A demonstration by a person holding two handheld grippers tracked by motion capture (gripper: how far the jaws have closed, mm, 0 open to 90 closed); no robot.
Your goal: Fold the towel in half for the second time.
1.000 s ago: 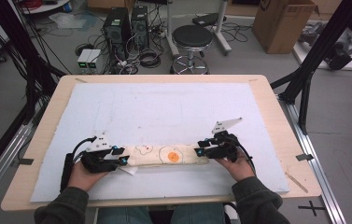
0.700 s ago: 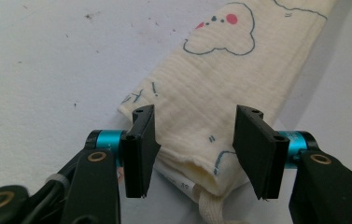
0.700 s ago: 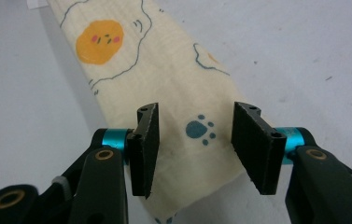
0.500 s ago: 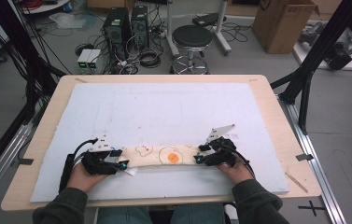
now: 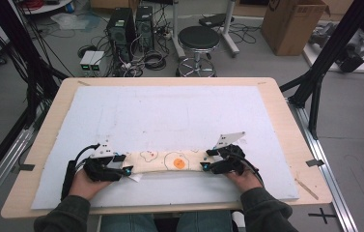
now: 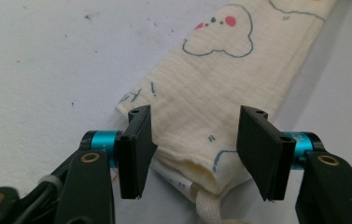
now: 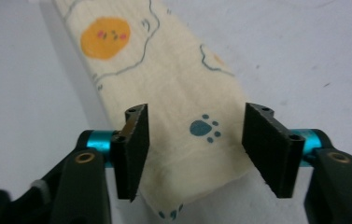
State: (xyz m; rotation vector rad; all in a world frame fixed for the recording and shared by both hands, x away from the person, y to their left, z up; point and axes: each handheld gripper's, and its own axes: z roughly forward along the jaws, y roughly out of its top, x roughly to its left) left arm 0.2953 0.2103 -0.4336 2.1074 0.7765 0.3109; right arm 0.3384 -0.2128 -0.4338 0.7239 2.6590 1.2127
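High view: folded cloth (image 5: 170, 161) on table (image 5: 286, 121)

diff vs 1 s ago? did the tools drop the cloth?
Both tools have just been opening their jaws. In the left gripper view the left tool stands open astride one end of the folded cloth, pads off it; the right tool stands the same at the other end. So the cloth is let go. It lies flat on the white mat, where it was; both hands have barely shifted.
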